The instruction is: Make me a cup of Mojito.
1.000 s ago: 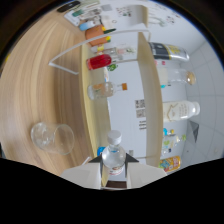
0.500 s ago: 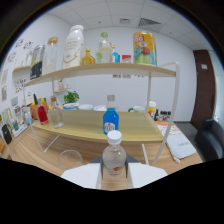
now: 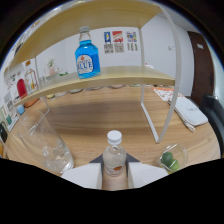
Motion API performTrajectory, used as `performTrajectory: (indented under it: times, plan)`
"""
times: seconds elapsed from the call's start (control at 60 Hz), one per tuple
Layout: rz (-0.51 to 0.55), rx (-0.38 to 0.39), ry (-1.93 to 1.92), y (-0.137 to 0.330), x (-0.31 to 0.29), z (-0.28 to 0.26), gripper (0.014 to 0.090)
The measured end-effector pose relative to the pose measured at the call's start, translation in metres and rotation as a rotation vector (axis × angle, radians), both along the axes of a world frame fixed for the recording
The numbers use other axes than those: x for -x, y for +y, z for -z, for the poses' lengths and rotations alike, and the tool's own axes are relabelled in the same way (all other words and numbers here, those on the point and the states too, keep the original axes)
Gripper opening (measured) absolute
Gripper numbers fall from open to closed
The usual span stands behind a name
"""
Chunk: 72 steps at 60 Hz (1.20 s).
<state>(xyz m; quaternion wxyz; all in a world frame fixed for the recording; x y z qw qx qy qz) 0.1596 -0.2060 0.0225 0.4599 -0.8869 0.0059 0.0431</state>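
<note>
Gripper view: tool [image 3: 114,172] clamps clear bottle [image 3: 114,156] between fingers.

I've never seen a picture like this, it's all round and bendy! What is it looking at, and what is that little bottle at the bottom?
The camera rides on a hand-held gripper, a tool with two fingers that a person carries. Its lens is very wide, so straight things look curved. You see forward along the fingers, the pale shapes at the bottom. They are squeezing a small clear bottle with a white cap, so that bottle is being held. Ahead is a wooden table. Beside the fingers stands an empty clear glass on one side, and a small glass bowl with green pieces on the other. Over the table is a wooden shelf carrying a blue bottle. A white flat object lies farther off.
</note>
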Motion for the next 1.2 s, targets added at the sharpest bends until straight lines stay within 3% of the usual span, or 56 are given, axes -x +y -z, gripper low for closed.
performTrajectory:
  times: [0.267,0.367,0.467,0.533,0.717,0.817,1.117,1.2]
  plan:
    - [-0.039,0.002,-0.104,-0.002,-0.003,0.007,0.0386]
    - [-0.042,0.021,-0.112,-0.007,-0.003,0.003,0.0526]
    - [-0.027,-0.010,-0.116,-0.015,-0.002,-0.021,0.0758]
    - [-0.016,-0.031,-0.110,-0.023,0.001,-0.042,0.0854]
    - [0.022,-0.133,-0.133,-0.052,0.021,-0.111,0.0858]
    - [0.038,-0.149,-0.129,-0.076,0.041,-0.130,0.0864]
    - [0.054,-0.078,-0.093,-0.133,0.107,-0.108,0.0861]
    - [0.046,-0.088,-0.065,-0.135,0.131,-0.120,0.0862]
